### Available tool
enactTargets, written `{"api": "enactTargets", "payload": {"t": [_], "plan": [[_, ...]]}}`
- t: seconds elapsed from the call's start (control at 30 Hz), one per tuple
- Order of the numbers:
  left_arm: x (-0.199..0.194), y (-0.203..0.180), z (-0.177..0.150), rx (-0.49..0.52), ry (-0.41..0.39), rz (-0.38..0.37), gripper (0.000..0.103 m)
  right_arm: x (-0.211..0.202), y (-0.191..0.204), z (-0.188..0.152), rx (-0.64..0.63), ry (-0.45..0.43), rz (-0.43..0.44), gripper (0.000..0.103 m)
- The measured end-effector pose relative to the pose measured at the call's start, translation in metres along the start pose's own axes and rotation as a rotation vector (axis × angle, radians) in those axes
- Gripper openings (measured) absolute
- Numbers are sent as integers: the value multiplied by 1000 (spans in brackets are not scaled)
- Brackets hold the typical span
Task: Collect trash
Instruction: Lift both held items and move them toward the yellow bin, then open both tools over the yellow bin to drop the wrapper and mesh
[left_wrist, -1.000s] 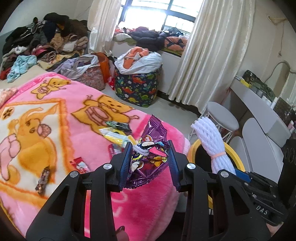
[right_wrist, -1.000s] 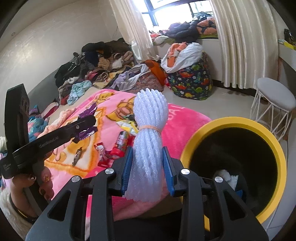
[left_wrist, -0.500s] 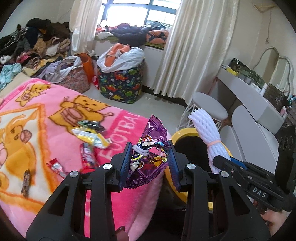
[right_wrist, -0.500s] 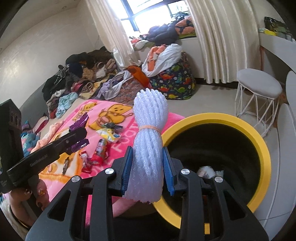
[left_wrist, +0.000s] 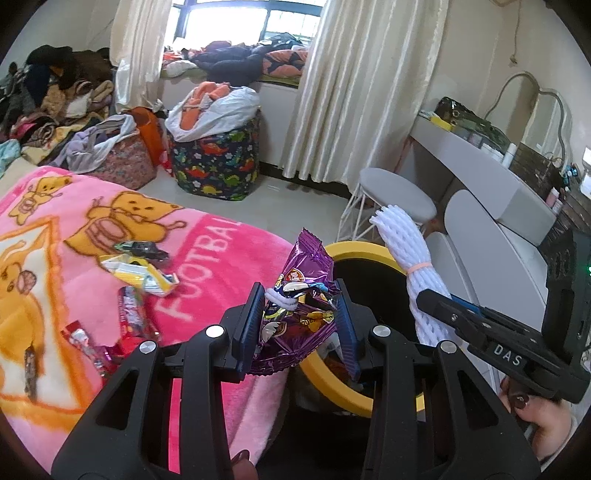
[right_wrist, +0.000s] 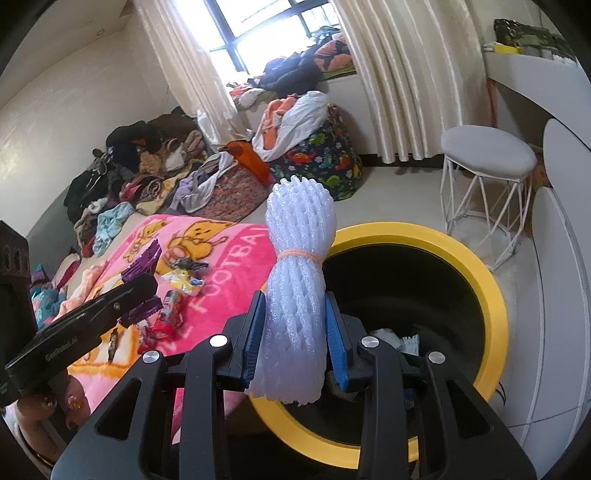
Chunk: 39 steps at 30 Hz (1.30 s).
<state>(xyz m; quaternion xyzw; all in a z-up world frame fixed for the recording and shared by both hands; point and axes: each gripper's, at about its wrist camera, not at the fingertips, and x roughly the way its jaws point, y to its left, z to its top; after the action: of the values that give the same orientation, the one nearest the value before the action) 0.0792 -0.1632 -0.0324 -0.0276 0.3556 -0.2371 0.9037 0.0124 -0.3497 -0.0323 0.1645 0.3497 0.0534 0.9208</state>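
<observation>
The left gripper (left_wrist: 301, 325) pinched a purple snack wrapper (left_wrist: 299, 314), shiny and crinkled, low in the middle of the frame. The right gripper (right_wrist: 295, 343) squeezed a white foam net bundle (right_wrist: 297, 295). Both should hang over the yellow-rimmed bin (right_wrist: 491, 295) before letting go.

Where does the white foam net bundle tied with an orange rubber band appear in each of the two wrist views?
Left wrist view: the white foam net bundle stands right of centre, held in the right gripper, over the yellow-rimmed black bin.
Right wrist view: it fills the centre, upright between the blue jaws.
Shared landmark: the round grey stool with white wire legs, beyond the bin.
</observation>
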Motion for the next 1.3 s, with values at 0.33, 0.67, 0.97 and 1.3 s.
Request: {"api": "enactTargets", "payload": {"t": [0.33,0.67,0.97,1.3], "plan": [[18,-30,-8,57,40,-56,30,-4,-27,-3,53,-12,-43,31],[44,-55,-14,114,86,-103,30,-6,-52,-6,103,-19,-91,31],[65,-68,-17,144,126,-127,30,-6,-76,-9,151,-16,-123,31],[91,-70,-17,146,159,-133,46,-1,-91,-14,190,-1,-138,41]]}}
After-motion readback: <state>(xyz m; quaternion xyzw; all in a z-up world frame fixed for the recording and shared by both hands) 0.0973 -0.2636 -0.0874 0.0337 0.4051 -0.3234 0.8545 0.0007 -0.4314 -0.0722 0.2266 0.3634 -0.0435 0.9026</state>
